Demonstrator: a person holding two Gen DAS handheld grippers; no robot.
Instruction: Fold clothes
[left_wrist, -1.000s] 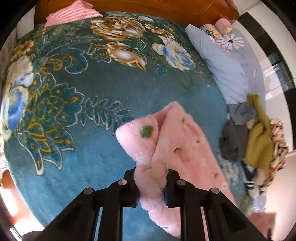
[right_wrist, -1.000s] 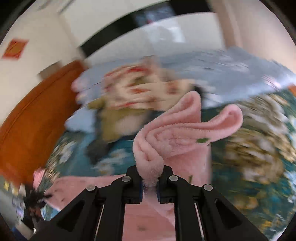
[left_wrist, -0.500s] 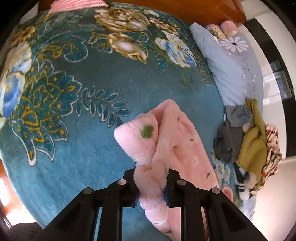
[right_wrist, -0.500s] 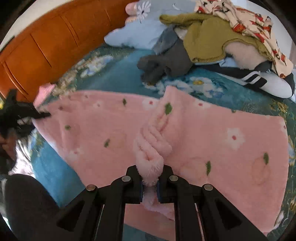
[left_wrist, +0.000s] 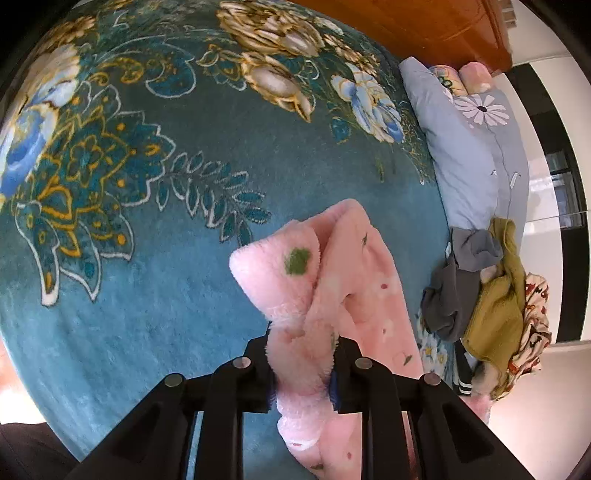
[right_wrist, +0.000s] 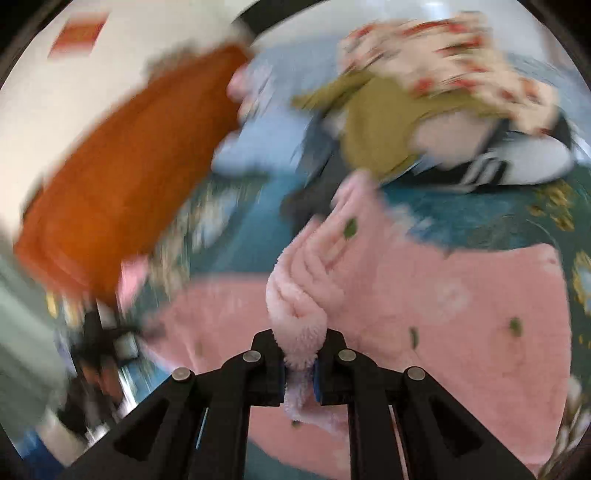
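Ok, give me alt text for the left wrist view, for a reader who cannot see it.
The left tool grips a bunched edge of a fluffy pink garment over a teal floral blanket. At right, a pile of clothes sits beside a pale blue pillow.

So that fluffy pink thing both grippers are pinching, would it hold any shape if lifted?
Probably not. The pink fleece garment bunches and droops beyond the left gripper, so it looks floppy. Its plush pile squeezed in the right gripper suggests it is light and unlikely to slip.
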